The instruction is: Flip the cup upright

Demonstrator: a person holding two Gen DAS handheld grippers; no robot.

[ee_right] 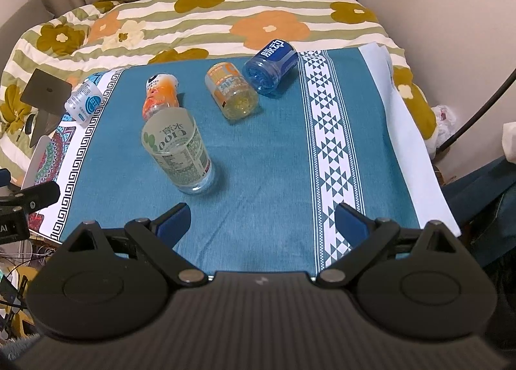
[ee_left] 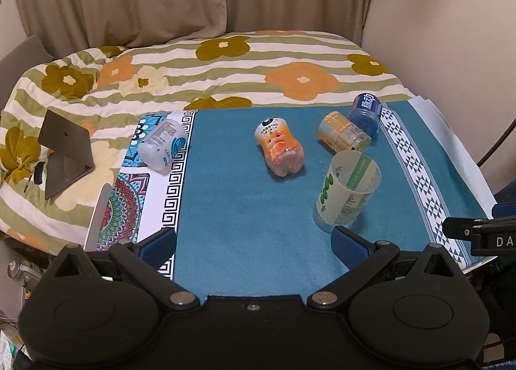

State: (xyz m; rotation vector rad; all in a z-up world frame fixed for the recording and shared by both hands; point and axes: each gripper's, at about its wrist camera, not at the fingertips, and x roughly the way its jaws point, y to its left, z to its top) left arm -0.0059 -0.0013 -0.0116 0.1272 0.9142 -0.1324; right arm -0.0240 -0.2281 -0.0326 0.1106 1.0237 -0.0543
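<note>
A frosted cup with a green label (ee_left: 346, 189) (ee_right: 177, 150) stands upright on the teal cloth (ee_left: 245, 208) (ee_right: 258, 160), mouth up. Several other cups lie on their sides: a white one (ee_left: 163, 144) (ee_right: 84, 100), an orange one (ee_left: 280, 150) (ee_right: 161, 95), a yellow one (ee_left: 343, 131) (ee_right: 230, 91) and a blue one (ee_left: 366, 113) (ee_right: 271, 65). My left gripper (ee_left: 254, 241) is open, its right finger just in front of the green cup's base. My right gripper (ee_right: 262, 218) is open and holds nothing, with the green cup ahead of its left finger.
The cloth lies on a board at the foot of a bed with a flowered quilt (ee_left: 225, 73). A dark folded stand (ee_left: 64, 150) rests on the quilt at left. A curtain and a wall close the back, and a black cable (ee_right: 477, 112) hangs at right.
</note>
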